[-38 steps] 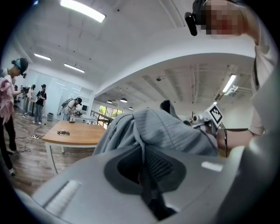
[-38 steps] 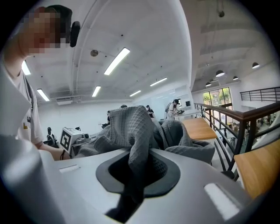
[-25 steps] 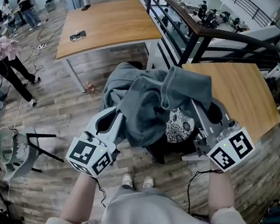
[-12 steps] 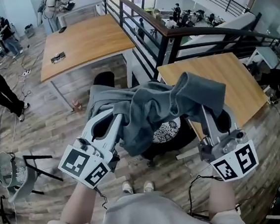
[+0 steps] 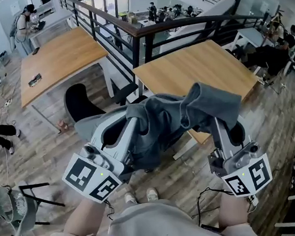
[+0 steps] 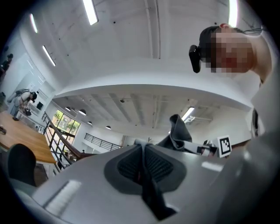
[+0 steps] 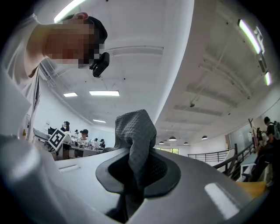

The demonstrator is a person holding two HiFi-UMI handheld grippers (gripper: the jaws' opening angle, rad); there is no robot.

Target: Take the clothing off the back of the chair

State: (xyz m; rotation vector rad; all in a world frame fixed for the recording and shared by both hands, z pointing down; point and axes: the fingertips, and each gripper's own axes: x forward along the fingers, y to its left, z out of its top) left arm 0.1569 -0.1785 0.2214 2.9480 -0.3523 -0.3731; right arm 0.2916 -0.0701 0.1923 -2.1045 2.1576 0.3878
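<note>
Since 1 second ago both grippers have swung the grey garment (image 5: 168,119) away from the chair seat it hung over, and it now hangs in the air between them, above the wooden floor (image 5: 46,151).

Nearest the camera, the person's 2 forearms reach forward. The left gripper (image 5: 136,120) is clenched on the garment's left side; in its own view the jaws (image 6: 142,162) are pressed together with a thin dark fold of cloth caught between the pads. The right gripper (image 5: 214,118) is likewise clamped on the garment, and its view shows a waffle-textured peak of grey cloth (image 7: 135,129) standing up out of the closed jaws (image 7: 134,171). The fabric bunches in folds between the 2 tools and droops below them.

Beyond the garment's left edge stands the chair (image 5: 81,102), its black back bare. Behind the garment is a wooden table (image 5: 199,65). Farther off a dark railing (image 5: 128,34) runs across, with a second wooden table (image 5: 57,56) to its left and several people at the far edges of the room.
</note>
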